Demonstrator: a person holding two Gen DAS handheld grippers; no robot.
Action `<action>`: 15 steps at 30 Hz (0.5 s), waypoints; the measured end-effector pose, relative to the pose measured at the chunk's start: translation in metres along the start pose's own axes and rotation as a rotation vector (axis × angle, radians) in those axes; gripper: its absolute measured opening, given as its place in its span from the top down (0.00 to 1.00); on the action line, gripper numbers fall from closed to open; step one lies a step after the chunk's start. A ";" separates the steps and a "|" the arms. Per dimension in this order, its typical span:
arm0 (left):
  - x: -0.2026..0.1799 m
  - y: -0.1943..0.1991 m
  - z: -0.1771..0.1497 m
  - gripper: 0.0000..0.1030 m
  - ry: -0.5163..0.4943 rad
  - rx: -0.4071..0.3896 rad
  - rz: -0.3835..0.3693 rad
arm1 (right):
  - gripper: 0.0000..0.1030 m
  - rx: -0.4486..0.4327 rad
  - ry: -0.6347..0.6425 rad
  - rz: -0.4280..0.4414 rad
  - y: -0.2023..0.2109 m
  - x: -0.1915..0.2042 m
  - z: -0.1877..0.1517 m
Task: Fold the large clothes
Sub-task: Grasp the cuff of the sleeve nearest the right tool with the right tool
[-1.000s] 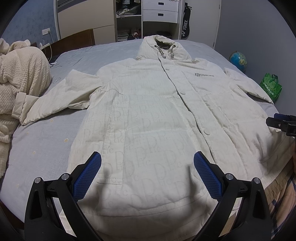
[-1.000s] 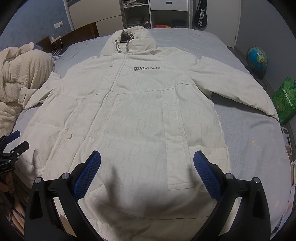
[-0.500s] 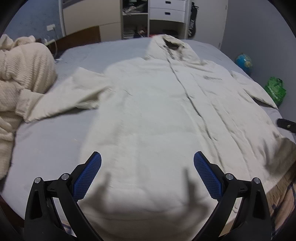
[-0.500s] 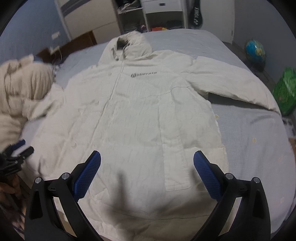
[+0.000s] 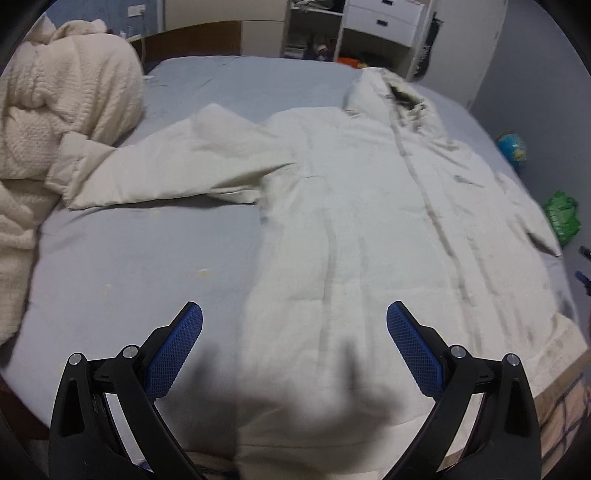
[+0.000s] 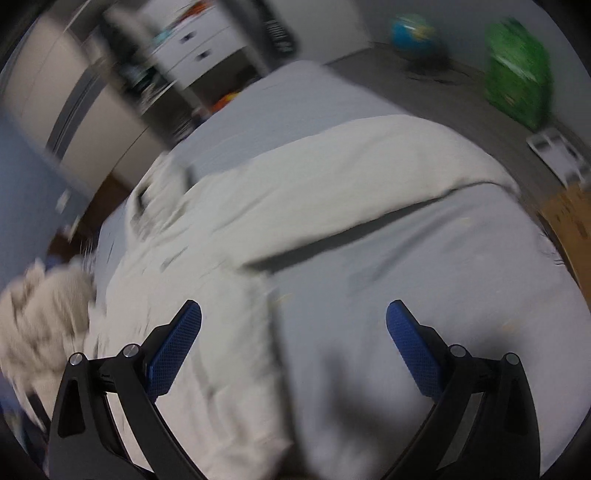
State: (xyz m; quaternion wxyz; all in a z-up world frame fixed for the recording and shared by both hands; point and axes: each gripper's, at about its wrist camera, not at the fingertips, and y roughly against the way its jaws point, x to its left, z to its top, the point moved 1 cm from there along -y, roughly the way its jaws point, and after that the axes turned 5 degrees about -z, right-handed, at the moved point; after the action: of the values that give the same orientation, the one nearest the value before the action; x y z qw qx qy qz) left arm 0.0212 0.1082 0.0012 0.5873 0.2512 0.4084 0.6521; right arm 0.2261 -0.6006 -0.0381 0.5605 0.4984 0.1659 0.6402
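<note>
A large cream hooded coat lies flat, front up, on a bed with a grey-blue sheet. Its sleeve stretches out to the left. My left gripper is open and empty, above the coat's lower left hem. In the blurred right wrist view the coat lies to the left, its other sleeve reaching right. My right gripper is open and empty, over the coat's right edge and the bare sheet.
A heap of cream blankets lies at the bed's left. Shelves and white drawers stand behind the bed. A globe and a green bag are on the floor to the right. A cardboard box stands by the bed.
Both grippers have swung outward: the left view turned to the coat's left sleeve, the right view turned and tilted fast toward the right sleeve and bed edge. Both stay open.
</note>
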 end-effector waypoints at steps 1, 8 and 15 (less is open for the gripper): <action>0.005 0.000 0.000 0.07 0.016 0.006 0.022 | 0.06 -0.006 -0.047 0.000 -0.003 -0.015 0.008; 0.019 -0.002 -0.002 0.07 0.090 -0.010 0.040 | 0.14 -0.071 -0.377 0.050 -0.026 -0.118 0.059; 0.018 -0.009 -0.001 0.07 0.080 -0.012 0.053 | 0.29 -0.048 -0.543 0.144 -0.059 -0.162 0.080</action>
State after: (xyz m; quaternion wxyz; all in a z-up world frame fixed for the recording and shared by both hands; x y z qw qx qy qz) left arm 0.0219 0.1250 -0.0093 0.5545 0.2320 0.4210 0.6794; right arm 0.3046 -0.7531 -0.1211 0.5491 0.6488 -0.0413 0.5252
